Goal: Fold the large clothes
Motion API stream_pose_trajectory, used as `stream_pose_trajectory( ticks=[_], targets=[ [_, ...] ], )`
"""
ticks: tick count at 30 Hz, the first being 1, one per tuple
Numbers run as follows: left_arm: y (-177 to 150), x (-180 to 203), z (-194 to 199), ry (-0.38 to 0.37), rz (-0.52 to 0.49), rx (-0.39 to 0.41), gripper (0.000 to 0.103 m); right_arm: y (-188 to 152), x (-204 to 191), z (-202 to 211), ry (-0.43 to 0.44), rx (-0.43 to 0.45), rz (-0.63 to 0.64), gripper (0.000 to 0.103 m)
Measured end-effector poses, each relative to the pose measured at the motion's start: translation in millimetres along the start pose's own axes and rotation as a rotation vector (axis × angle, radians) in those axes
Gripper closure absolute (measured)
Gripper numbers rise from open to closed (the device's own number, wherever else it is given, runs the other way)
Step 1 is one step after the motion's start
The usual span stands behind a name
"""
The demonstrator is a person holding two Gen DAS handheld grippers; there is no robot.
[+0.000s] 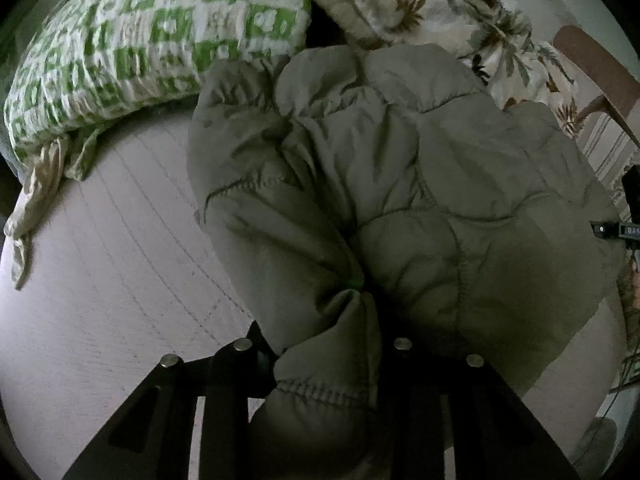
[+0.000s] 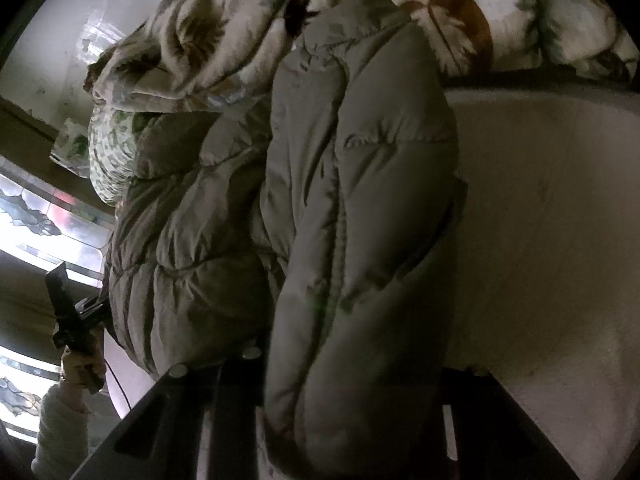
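A puffy olive-grey quilted jacket (image 1: 400,180) lies bunched on a pale bed sheet (image 1: 100,280). My left gripper (image 1: 320,344) is shut on a thick fold of its edge, and the fabric bulges out between the black fingers (image 1: 244,360). In the right wrist view the jacket (image 2: 360,160) hangs in a long roll. My right gripper (image 2: 352,364) is shut on it, and padding hides the right finger. The left gripper's body (image 2: 68,312) shows at the far left, held by a hand with a white sleeve. Part of the right gripper (image 1: 616,230) shows at the left wrist view's right edge.
A green-and-white patterned pillow (image 1: 140,40) lies at the head of the bed. A floral quilt (image 1: 500,40) is heaped behind the jacket, and in the right wrist view the quilt (image 2: 240,40) touches it. A wooden chair (image 1: 592,64) stands past the bed. A bright window (image 2: 40,220) is at left.
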State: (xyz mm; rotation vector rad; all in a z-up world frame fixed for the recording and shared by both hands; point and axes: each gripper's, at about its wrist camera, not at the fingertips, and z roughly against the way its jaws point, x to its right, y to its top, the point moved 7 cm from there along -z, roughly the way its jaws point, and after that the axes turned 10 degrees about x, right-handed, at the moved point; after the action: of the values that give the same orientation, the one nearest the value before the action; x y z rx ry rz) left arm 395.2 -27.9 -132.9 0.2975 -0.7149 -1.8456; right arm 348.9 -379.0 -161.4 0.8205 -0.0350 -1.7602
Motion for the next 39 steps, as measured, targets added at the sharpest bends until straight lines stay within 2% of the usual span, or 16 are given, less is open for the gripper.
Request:
stream_pose_trajectory(
  ticks=[6, 10, 14, 19, 24, 28, 34, 36, 39],
  targets=[
    [16.2, 6.3, 35.9, -0.018, 0.000, 0.054, 0.071, 2.8, -17.4, 38.6, 0.040, 0.051, 0.023, 0.073],
    [19.0, 15.9, 65.8, -0.019, -0.038, 0.083, 0.071, 0.5, -33.4, 64.5, 0.058, 0.074, 0.056, 0.073],
    [16.3, 24.3, 99.1, -0.021, -0.069, 0.118, 0.072, -6.4, -51.7, 81.5, 0.072, 0.094, 0.085, 0.073],
    [1.0, 27.9, 117.4, -0.007, -0.110, 0.129, 0.072, -21.4, -59.7, 105.4, 0.087, 0.118, 0.100, 0.073],
    [-30.3, 32.7, 113.8, 0.010, -0.147, 0.097, 0.072, -45.7, -56.0, 113.7, 0.084, 0.114, 0.100, 0.073],
    [-63.9, 31.2, 97.5, 0.050, -0.173, 0.065, 0.071, -72.7, -36.6, 100.6, 0.064, 0.091, 0.070, 0.073],
    [-114.6, 9.7, 60.0, 0.089, -0.114, 0.016, 0.069, -109.2, 13.3, 63.8, 0.006, 0.059, -0.018, 0.073],
    [-117.0, 6.5, 58.5, 0.084, -0.095, 0.033, 0.068, -116.3, 25.2, 56.3, 0.020, 0.059, -0.057, 0.070],
    [-116.6, 6.9, 58.7, 0.099, -0.108, 0.036, 0.067, -122.0, 37.5, 49.9, 0.018, 0.062, -0.090, 0.059]
  ],
)
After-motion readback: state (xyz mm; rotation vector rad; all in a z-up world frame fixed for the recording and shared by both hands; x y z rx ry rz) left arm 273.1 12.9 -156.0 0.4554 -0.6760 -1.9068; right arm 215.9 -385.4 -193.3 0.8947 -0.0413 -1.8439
